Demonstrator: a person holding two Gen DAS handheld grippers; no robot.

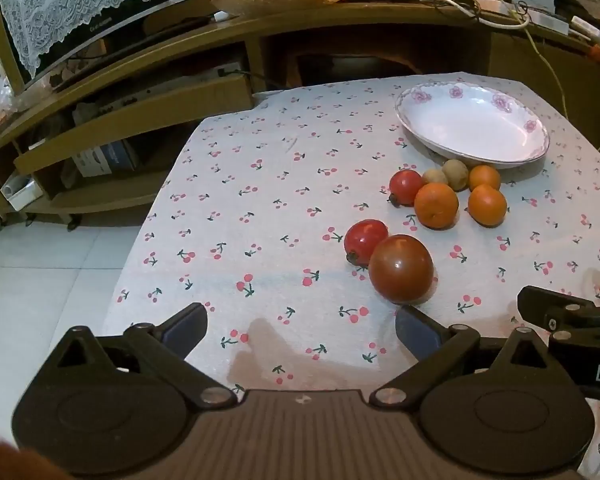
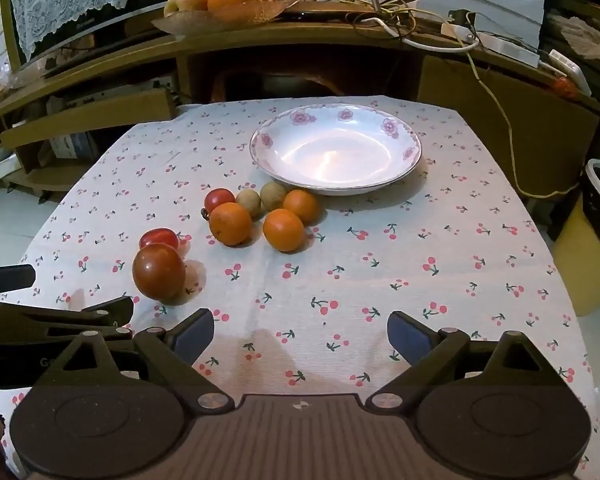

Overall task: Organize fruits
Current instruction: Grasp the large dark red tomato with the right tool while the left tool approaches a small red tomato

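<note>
Fruit lies loose on the cloth point(image 2: 340, 264) just short of the bare plate point(image 2: 410, 160), seemingly meant to take it, the big tomato point(image 2: 158, 271) nearest, while left gripper point(image 1: 300, 326) and right gripper point(image 2: 300, 330) hover spread and unladen, likeliest readying a first pick.

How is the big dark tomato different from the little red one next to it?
The big dark tomato is brownish-red, while the little red tomato is bright red. The big dark tomato looks clearly larger than the little red tomato. The big dark tomato lies nearer the left gripper, with the little red tomato just behind it. Both are round, shiny and lie on the cherry tablecloth, outside the plate.
</note>
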